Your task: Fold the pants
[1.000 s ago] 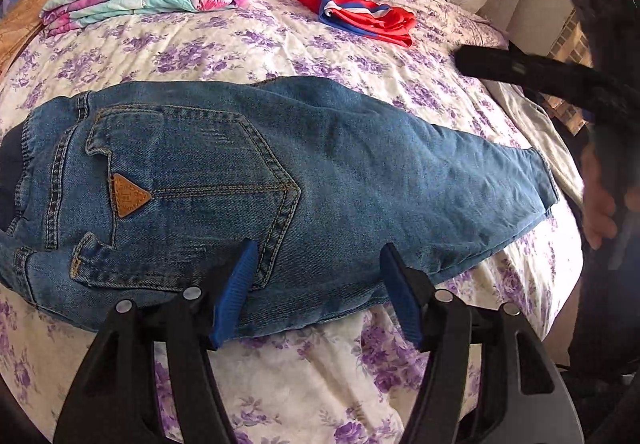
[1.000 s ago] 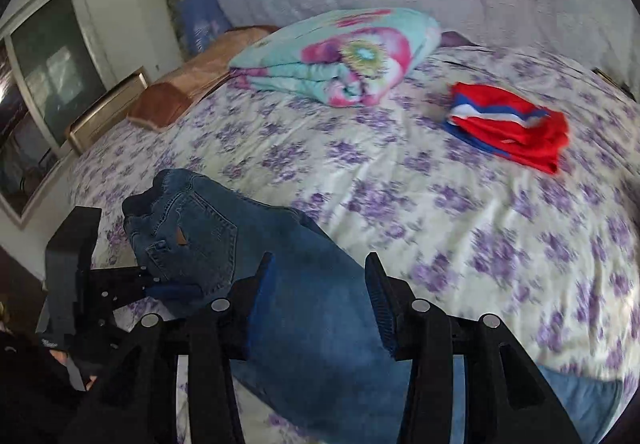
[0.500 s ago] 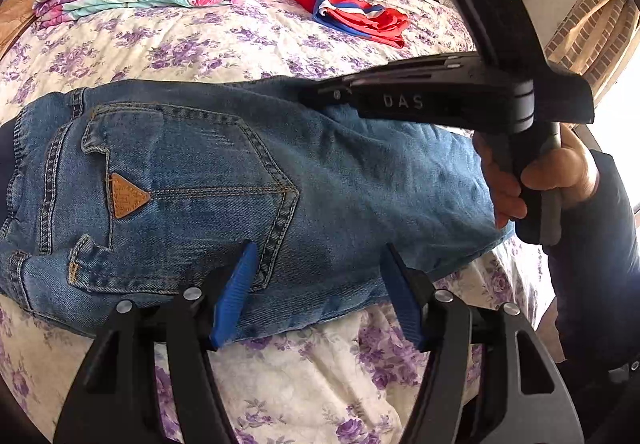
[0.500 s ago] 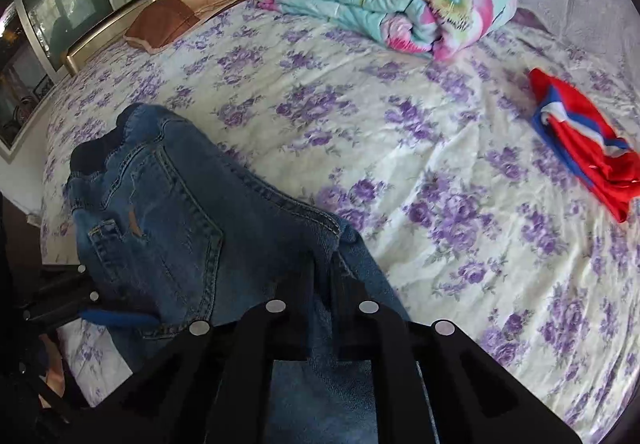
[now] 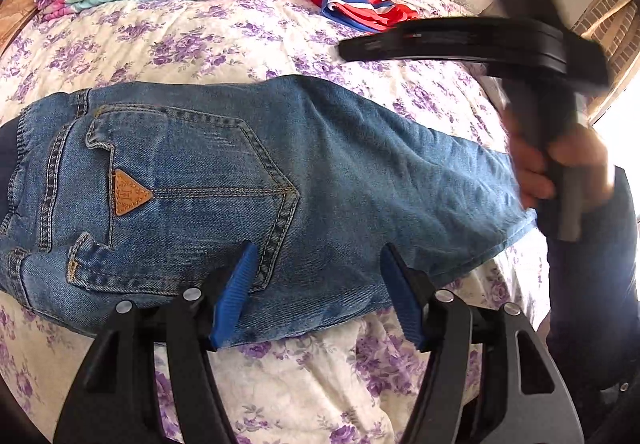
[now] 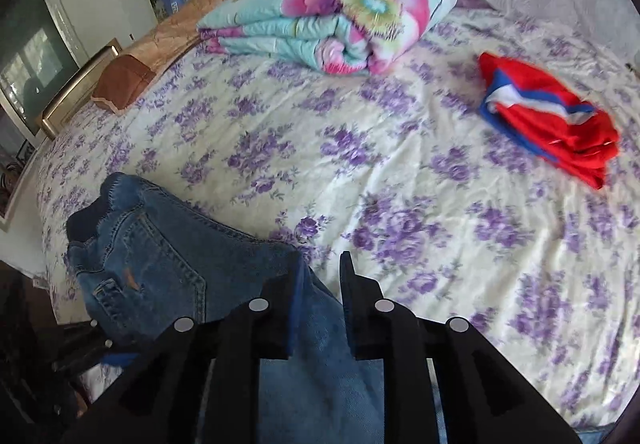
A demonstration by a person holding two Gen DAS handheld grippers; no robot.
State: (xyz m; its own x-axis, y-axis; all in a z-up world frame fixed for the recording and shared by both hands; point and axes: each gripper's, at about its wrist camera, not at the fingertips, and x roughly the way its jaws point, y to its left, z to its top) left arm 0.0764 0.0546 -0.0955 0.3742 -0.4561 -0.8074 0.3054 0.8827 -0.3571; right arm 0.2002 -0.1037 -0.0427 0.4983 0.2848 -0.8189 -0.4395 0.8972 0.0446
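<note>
Jeans (image 5: 320, 180) lie beneath the left gripper's (image 5: 316, 296) spread jaws.

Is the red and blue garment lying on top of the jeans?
No, the red and blue garment lies apart on the flowered bedsheet, well away from the jeans.

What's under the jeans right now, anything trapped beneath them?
The jeans lie flat on the purple-flowered bedsheet, which shows all around their edges. Nothing sticks out from beneath, but whatever lies under the denim itself is covered.
</note>
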